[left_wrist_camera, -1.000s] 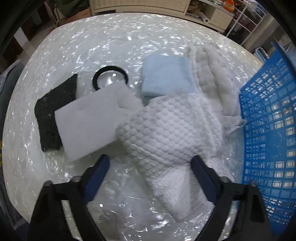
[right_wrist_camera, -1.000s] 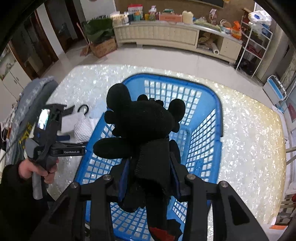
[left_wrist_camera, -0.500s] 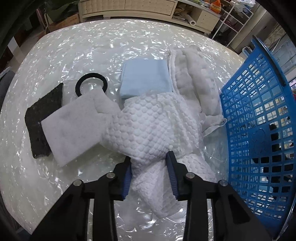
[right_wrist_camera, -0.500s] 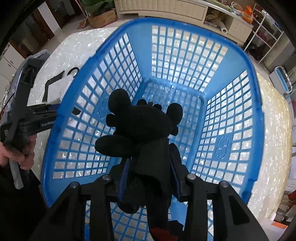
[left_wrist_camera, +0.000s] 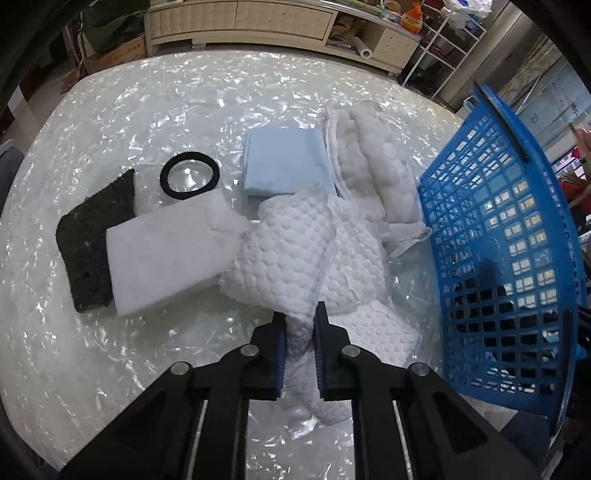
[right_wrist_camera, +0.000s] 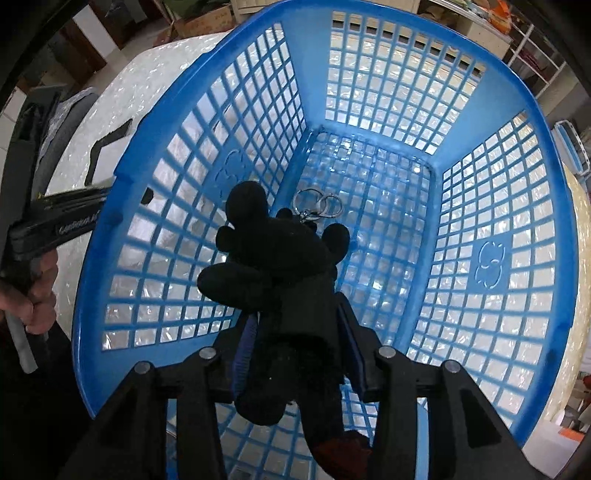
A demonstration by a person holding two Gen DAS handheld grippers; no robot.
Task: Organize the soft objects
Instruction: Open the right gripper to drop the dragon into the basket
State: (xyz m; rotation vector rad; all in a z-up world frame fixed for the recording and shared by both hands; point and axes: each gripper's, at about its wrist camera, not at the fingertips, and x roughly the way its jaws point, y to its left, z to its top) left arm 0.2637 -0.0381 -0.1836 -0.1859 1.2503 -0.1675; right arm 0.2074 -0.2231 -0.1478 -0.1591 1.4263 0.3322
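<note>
Towel [left_wrist_camera: 291, 258] in left claw [left_wrist_camera: 300, 332]

Pearly table [left_wrist_camera: 155, 110], cabinet [left_wrist_camera: 258, 18] behind

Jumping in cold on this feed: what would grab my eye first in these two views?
The big blue basket fills the right wrist view, with a black plush toy clamped in the right gripper and hanging inside it. In the left wrist view, the left gripper pinches a white waffle-textured towel, part of a pale heap on the shiny table beside the basket. Left of that heap lie a white sponge and a black ring.
</note>
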